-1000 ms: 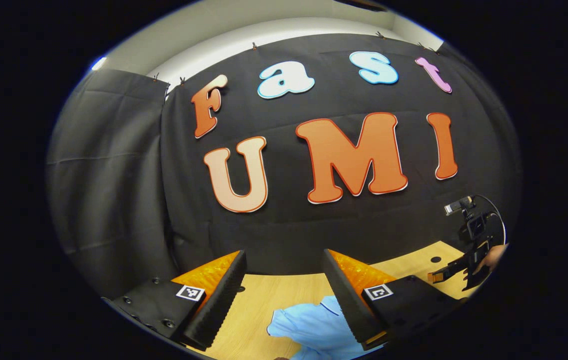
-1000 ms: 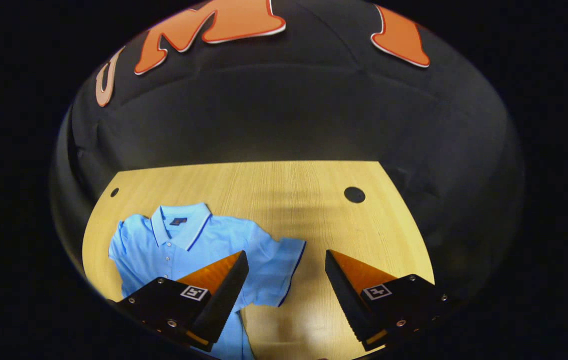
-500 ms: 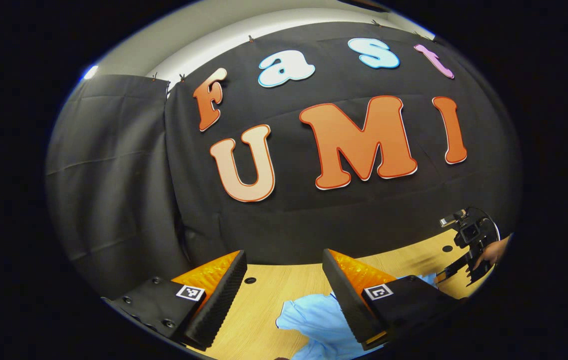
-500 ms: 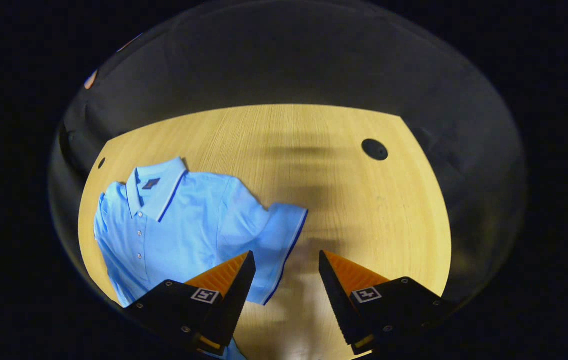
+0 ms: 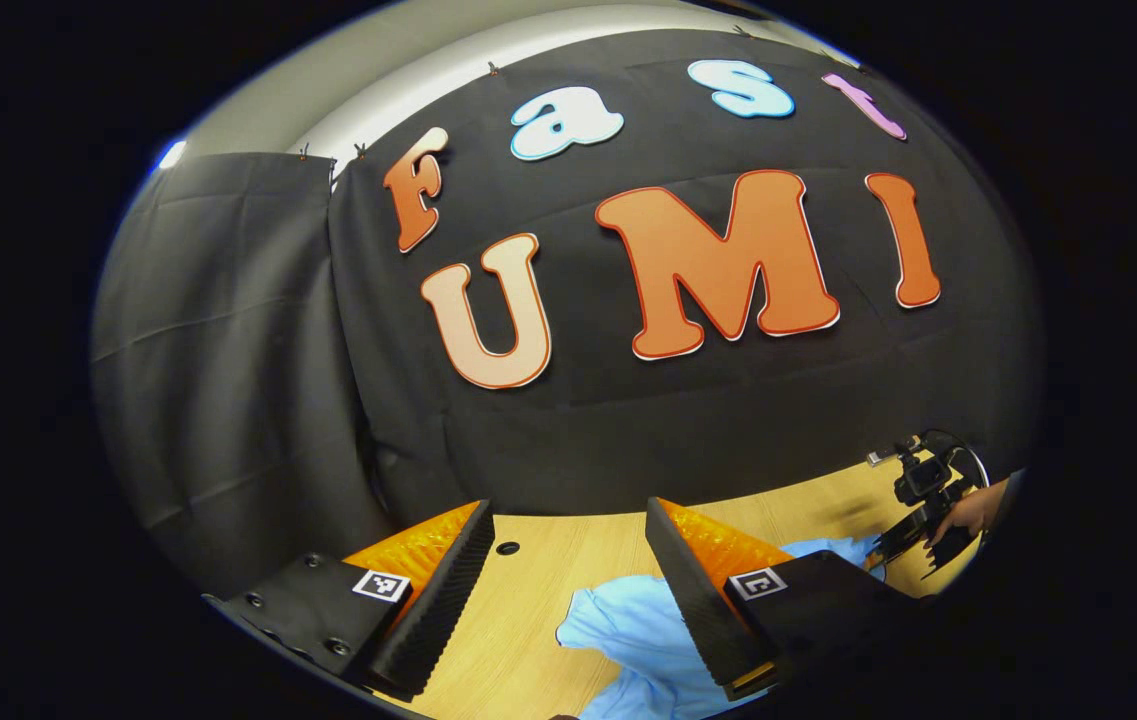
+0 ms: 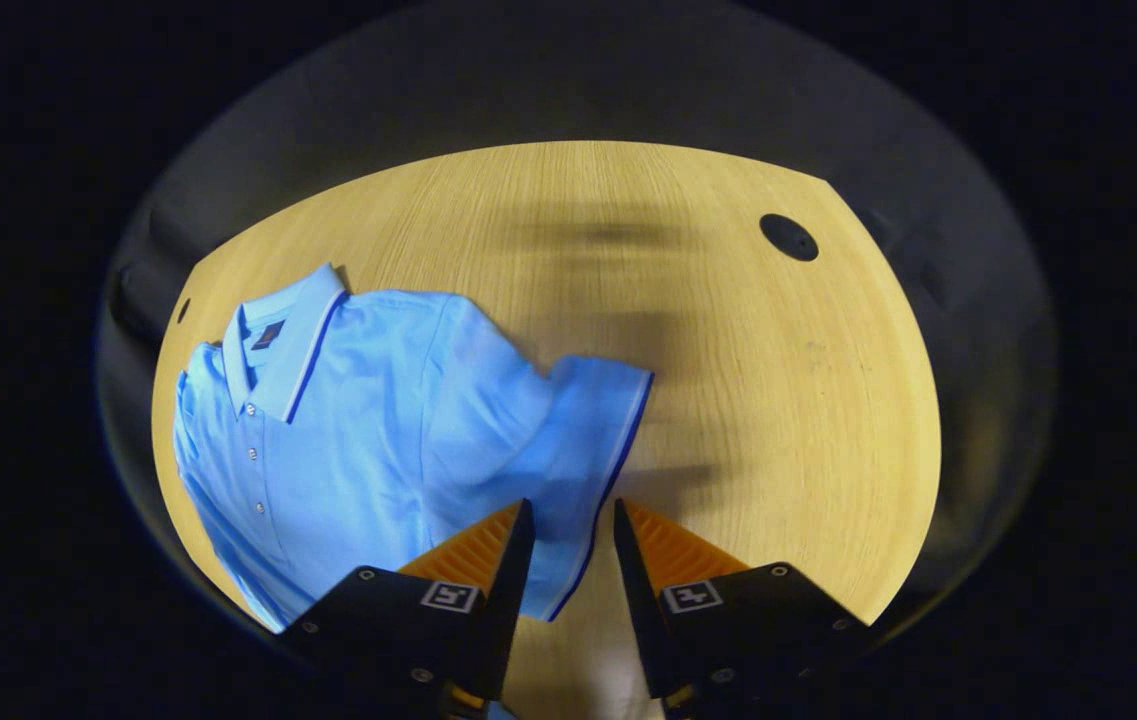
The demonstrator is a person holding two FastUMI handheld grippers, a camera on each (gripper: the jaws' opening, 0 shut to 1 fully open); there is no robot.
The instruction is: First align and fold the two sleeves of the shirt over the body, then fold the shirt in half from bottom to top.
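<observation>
Closing on the sleeve point(image 6: 578, 440) hem, right gripper point(image 6: 565, 520) fingers narrowly apart, not yet clamped; shirt point(image 6: 368, 420) lies flat on table point(image 6: 728, 350). Left gripper point(image 5: 568, 560) hangs wide apart. Next: pinch, fold inward.

Left gripper view: you look low and level across the table point(image 5: 548, 560) toward the wall.
Right gripper view: you look steeply down, close.
Shared: shirt point(image 6: 378, 420) and table.
</observation>
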